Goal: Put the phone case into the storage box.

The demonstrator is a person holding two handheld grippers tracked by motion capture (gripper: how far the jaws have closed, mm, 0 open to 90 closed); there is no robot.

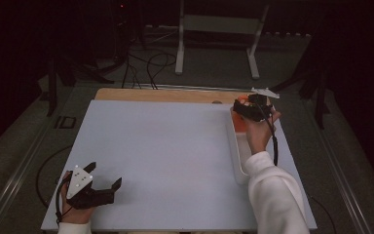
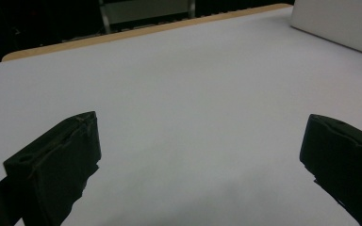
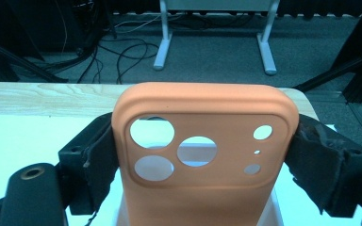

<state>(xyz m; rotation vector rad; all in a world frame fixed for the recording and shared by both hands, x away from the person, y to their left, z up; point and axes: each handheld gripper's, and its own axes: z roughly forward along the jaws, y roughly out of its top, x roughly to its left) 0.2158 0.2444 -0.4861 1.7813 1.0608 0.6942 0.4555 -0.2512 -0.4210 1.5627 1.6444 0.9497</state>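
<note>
An orange phone case (image 3: 207, 122) with several round camera cutouts stands between the black jaws of my right gripper (image 3: 202, 146), whose pads press on its two long edges. From above, the right gripper (image 1: 247, 106) hangs over the far end of a long white tray (image 1: 238, 165) at the table's right side, with the orange phone case (image 1: 238, 125) reaching down into it. My left gripper (image 1: 105, 174) rests at the near left corner of the white table, jaws wide apart. Between the left gripper's (image 2: 202, 136) jaws lies bare white surface.
The white tabletop (image 1: 165, 146) sits on a wooden board whose far edge (image 1: 165, 94) shows. A white tray's side (image 2: 339, 23) is at the upper right of the left gripper view. Beyond the table are a white metal stand (image 1: 216, 29), cables and dark frames on the floor.
</note>
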